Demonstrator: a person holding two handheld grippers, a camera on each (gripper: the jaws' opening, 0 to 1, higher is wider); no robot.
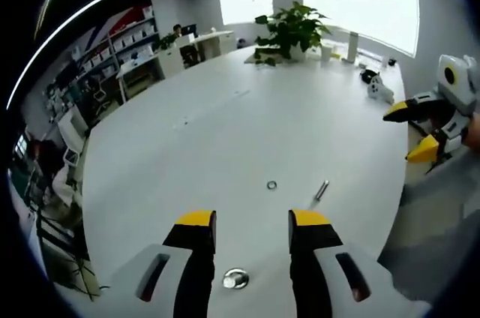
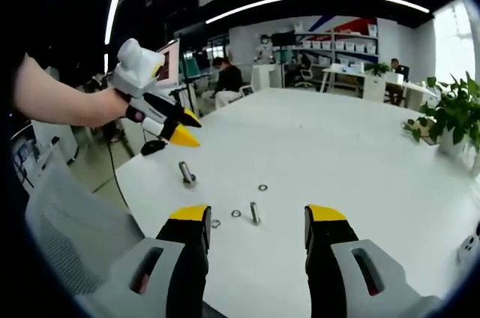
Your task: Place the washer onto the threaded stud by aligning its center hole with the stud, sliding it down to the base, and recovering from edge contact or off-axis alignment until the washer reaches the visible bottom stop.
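On the white table (image 1: pixel 225 130) a small washer (image 1: pixel 271 184) lies flat ahead of my left gripper (image 1: pixel 253 220), which is open and holds nothing. A threaded stud (image 1: pixel 321 190) shows to the washer's right. A round metal stud base (image 1: pixel 235 279) sits low between the left jaws. In the right gripper view my right gripper (image 2: pixel 258 217) is open and empty. Just ahead of it stands a stud (image 2: pixel 255 213) with two washers (image 2: pixel 236 214) to its left and another washer (image 2: pixel 262 187) beyond. A second upright stud (image 2: pixel 186 173) stands below the left gripper (image 2: pixel 184 127).
The right gripper (image 1: pixel 420 130) hangs open past the table's right edge. A potted plant (image 1: pixel 292 29) and a white game controller (image 1: pixel 380 89) sit at the far end. A grey chair back (image 2: pixel 75 235) stands by the near edge. Shelves and seated people fill the background.
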